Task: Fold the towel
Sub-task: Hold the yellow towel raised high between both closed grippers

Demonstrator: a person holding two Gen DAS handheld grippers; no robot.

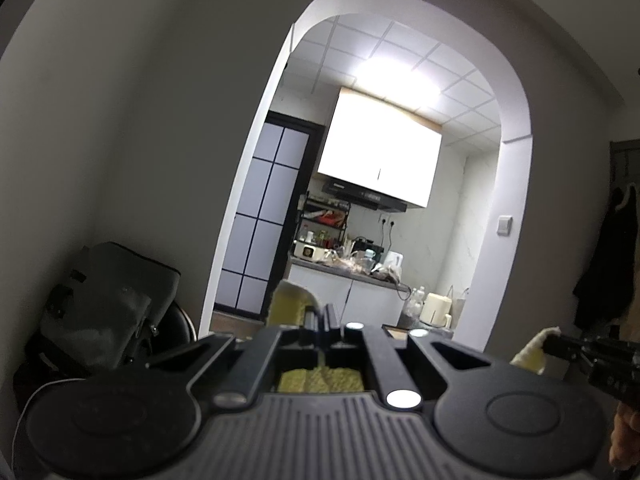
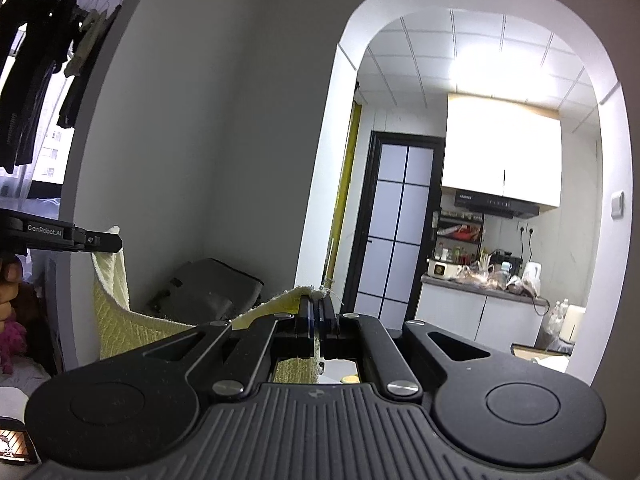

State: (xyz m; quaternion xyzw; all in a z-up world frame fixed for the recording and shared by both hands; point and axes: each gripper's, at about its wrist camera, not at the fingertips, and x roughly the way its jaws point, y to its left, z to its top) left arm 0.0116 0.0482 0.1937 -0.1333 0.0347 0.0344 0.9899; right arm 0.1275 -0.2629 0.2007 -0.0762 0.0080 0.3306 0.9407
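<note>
A pale yellow towel (image 2: 120, 320) hangs in the air between both grippers, sagging from one corner to the other. My left gripper (image 1: 320, 312) is shut on one corner of the towel (image 1: 290, 302), which bunches up just past its fingers. My right gripper (image 2: 318, 304) is shut on the other corner, whose frayed edge pokes out at the tips. In the right wrist view the left gripper (image 2: 108, 240) shows at the left edge with the towel draping below it. In the left wrist view the right gripper (image 1: 560, 344) shows at the right edge, pinching cloth.
Both grippers point level at a white arched doorway (image 1: 516, 120) into a lit kitchen with a cluttered counter (image 2: 480, 280). A grey bag (image 1: 116, 296) lies against the wall at the left. Dark clothes hang on a rail (image 2: 40, 60) by a window.
</note>
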